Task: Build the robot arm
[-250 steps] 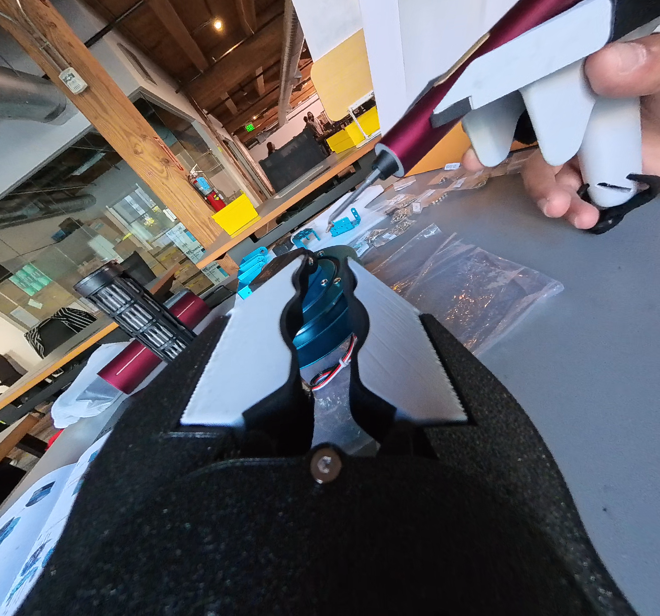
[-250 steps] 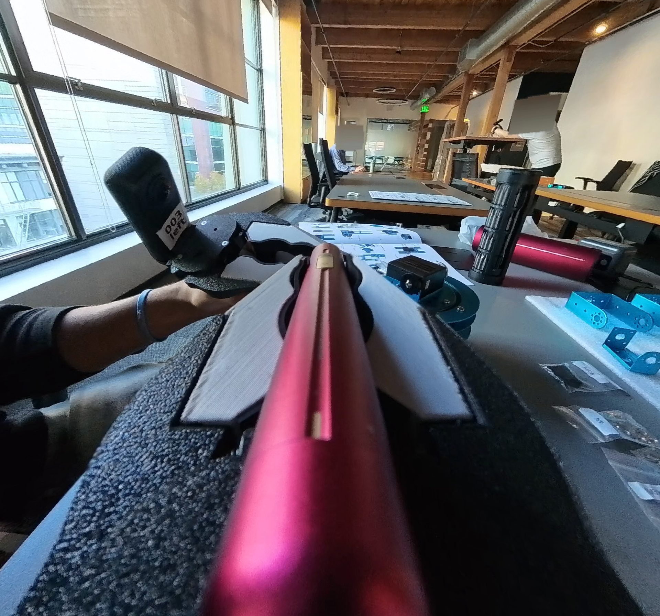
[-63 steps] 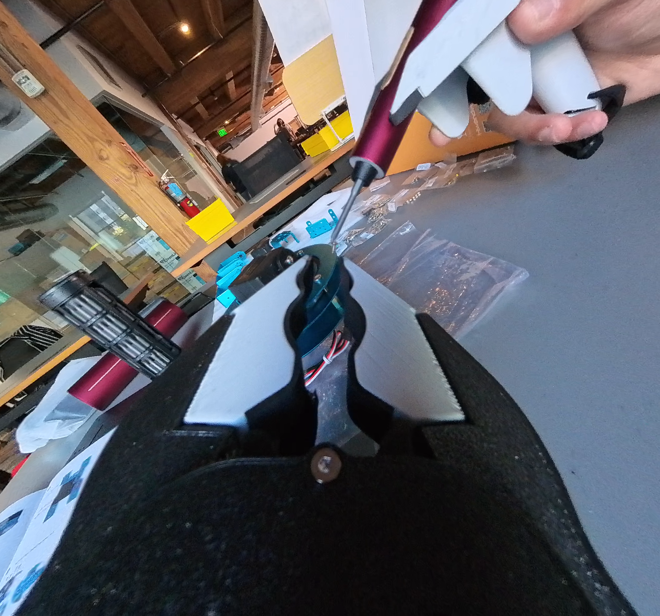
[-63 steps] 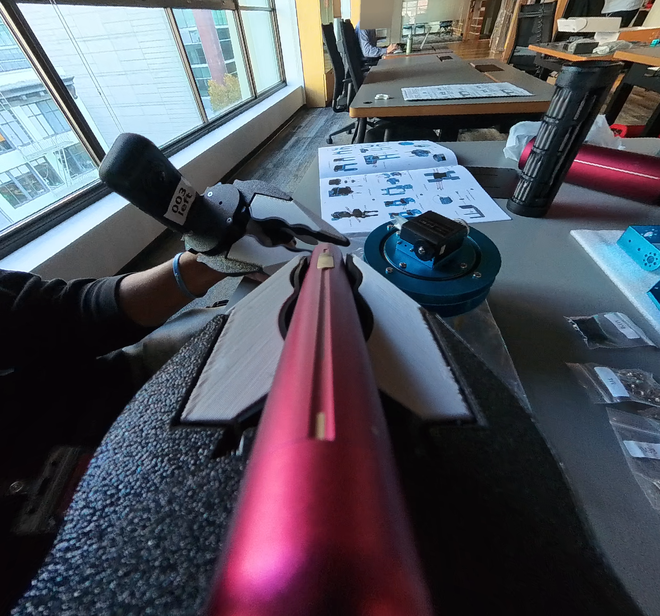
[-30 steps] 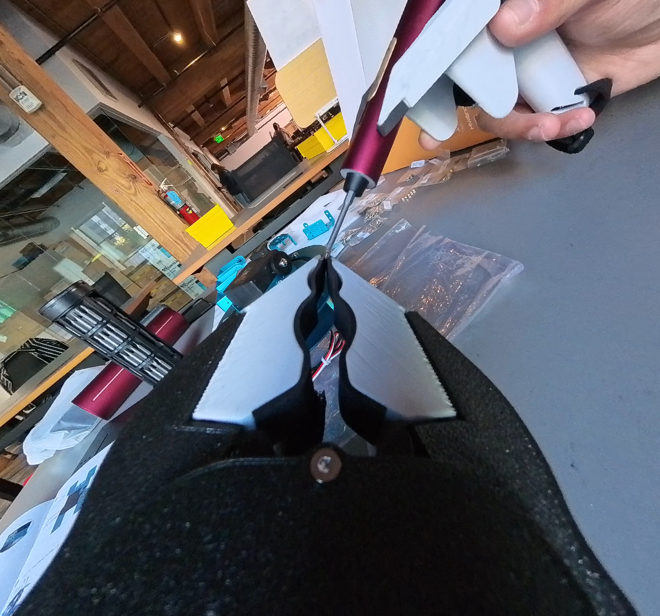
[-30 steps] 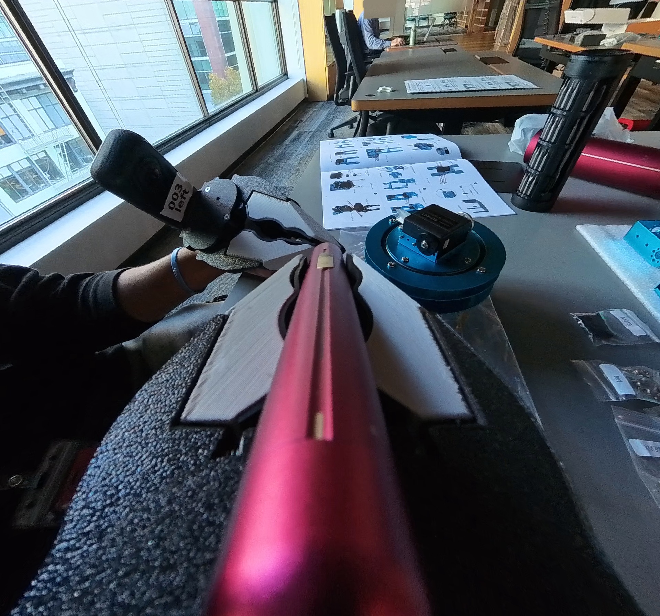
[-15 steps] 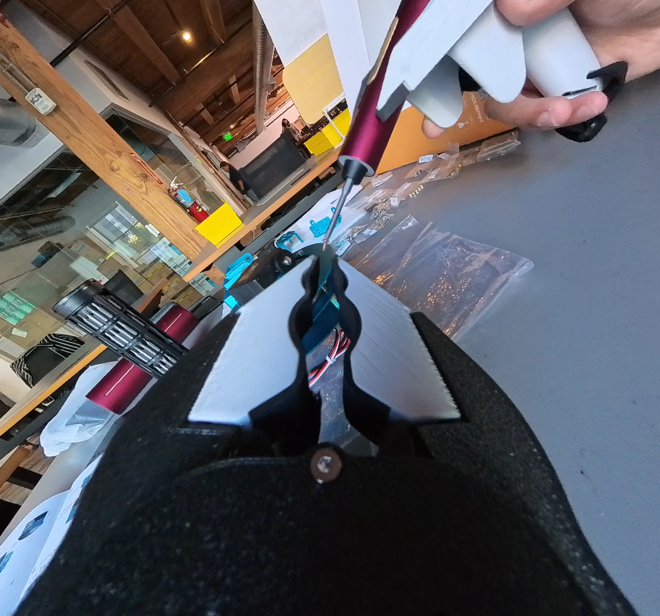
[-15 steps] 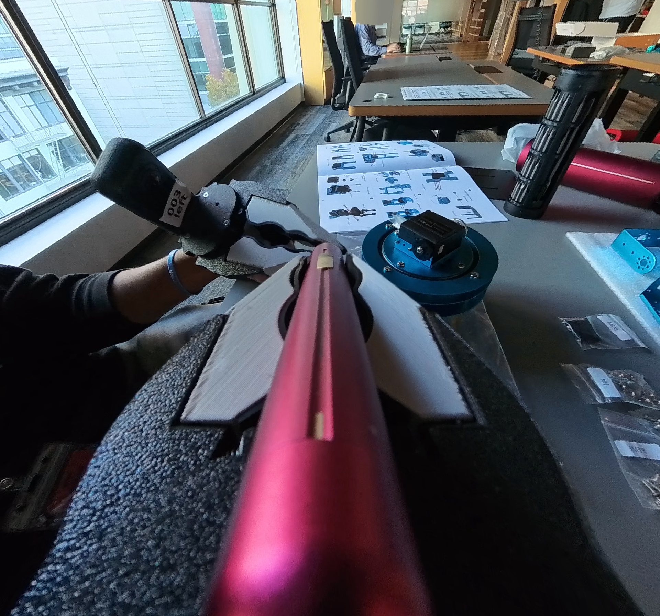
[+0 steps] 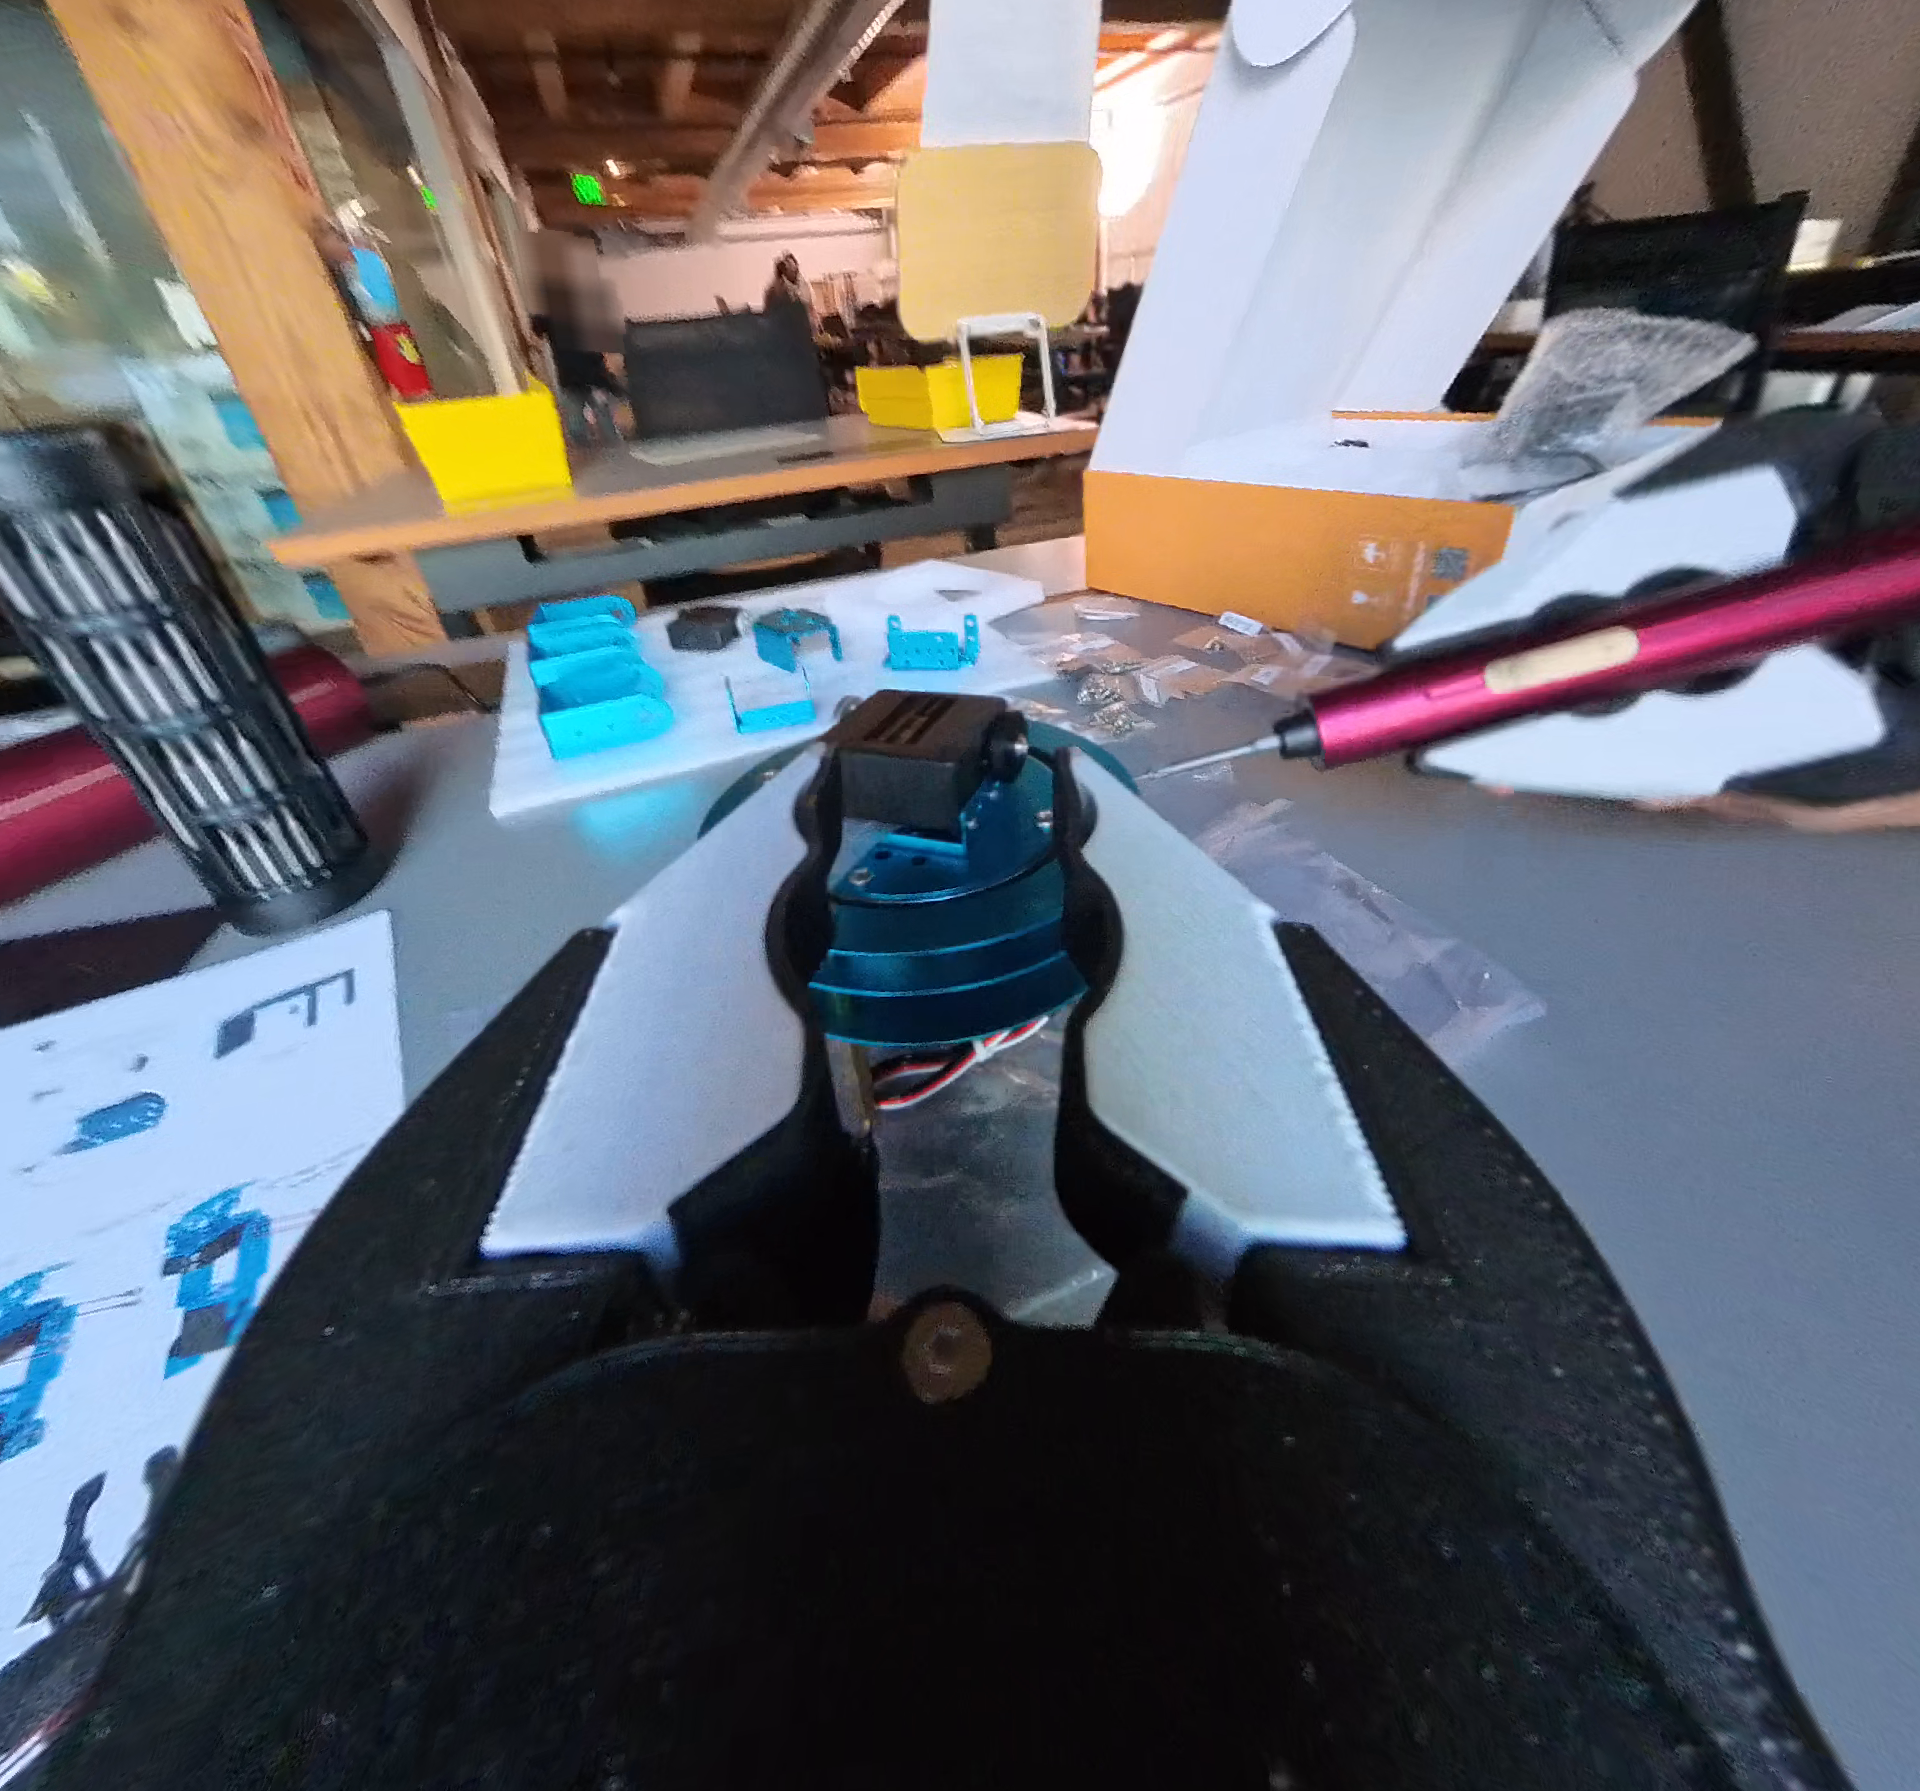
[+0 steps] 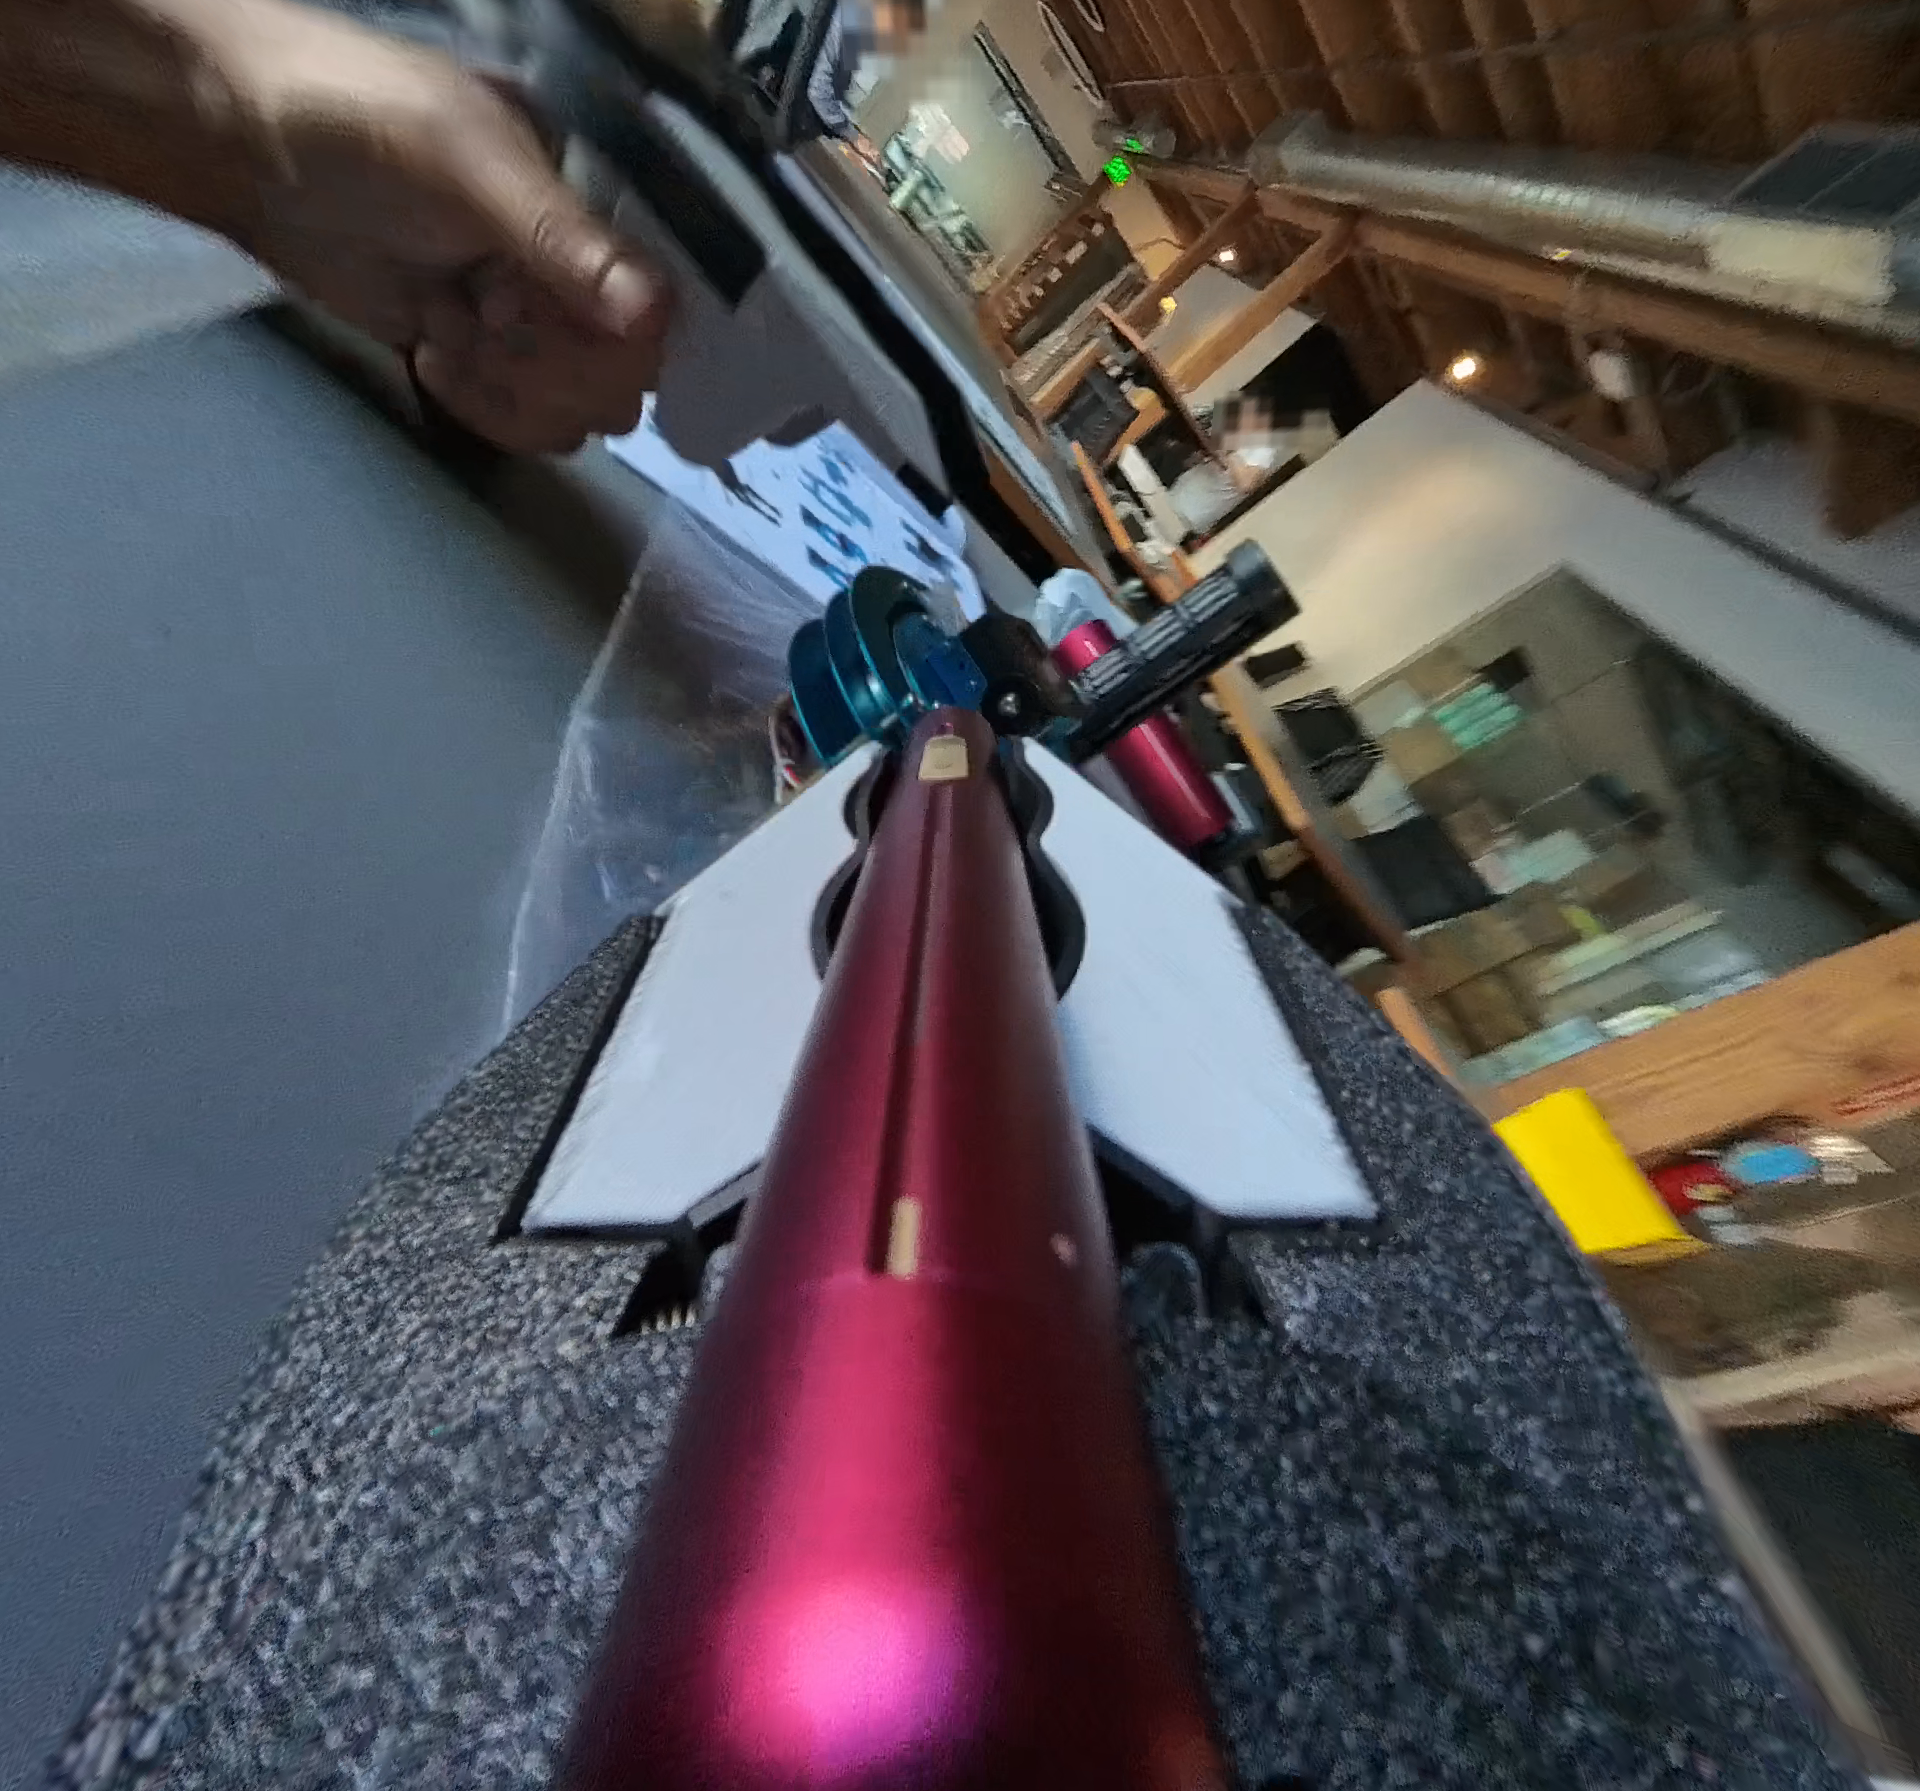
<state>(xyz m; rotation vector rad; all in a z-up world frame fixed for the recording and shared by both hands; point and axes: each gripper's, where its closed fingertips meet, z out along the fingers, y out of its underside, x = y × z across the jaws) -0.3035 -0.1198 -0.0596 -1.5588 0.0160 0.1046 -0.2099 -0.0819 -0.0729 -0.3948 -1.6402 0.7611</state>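
Note:
A round blue base (image 9: 940, 962) with a black servo (image 9: 914, 754) on top stands on the grey table (image 9: 1662, 1118). My left gripper (image 9: 940, 775) is open, its fingertips on either side of the servo and above the base; I cannot tell if they touch it. My right gripper (image 10: 940, 754) is shut on a maroon electric screwdriver (image 10: 914, 1222). In the left wrist view the screwdriver (image 9: 1558, 671) lies low at the right, its bit pointing at the base from a short way off. The base also shows in the right wrist view (image 10: 842, 671), just beyond the screwdriver.
A black mesh cylinder (image 9: 177, 702) and a maroon tube (image 9: 62, 806) stand left. A white foam sheet with blue brackets (image 9: 727, 692) lies behind the base. An open white and orange box (image 9: 1299, 546), small screw bags (image 9: 1174, 661), a clear bag (image 9: 1351, 941) and a booklet (image 9: 156, 1170) lie around.
The left gripper has opened wider and levelled out over the base. The screwdriver has swung from above the base down to its right side, the right view rolling over.

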